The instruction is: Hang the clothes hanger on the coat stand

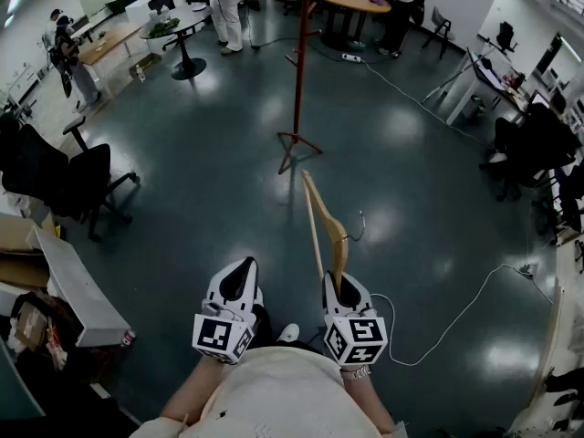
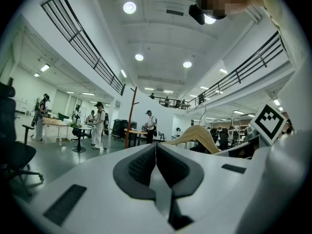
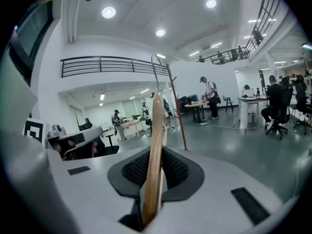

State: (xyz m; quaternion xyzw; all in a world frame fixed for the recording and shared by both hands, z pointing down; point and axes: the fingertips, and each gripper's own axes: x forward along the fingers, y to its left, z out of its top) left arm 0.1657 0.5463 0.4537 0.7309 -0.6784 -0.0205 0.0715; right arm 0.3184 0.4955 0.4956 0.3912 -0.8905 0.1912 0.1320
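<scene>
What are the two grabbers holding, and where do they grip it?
The right gripper is shut on the light wooden clothes hanger, at one end of its arm. The left gripper is shut, holding nothing.

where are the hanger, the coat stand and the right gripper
hanger (image 3: 157,145), right gripper view, wooden arm between the gripper pads
coat stand (image 1: 300,62), head view, middle of its red pole
right gripper (image 1: 342,283), head view, its tips, closed on the hanger
</scene>
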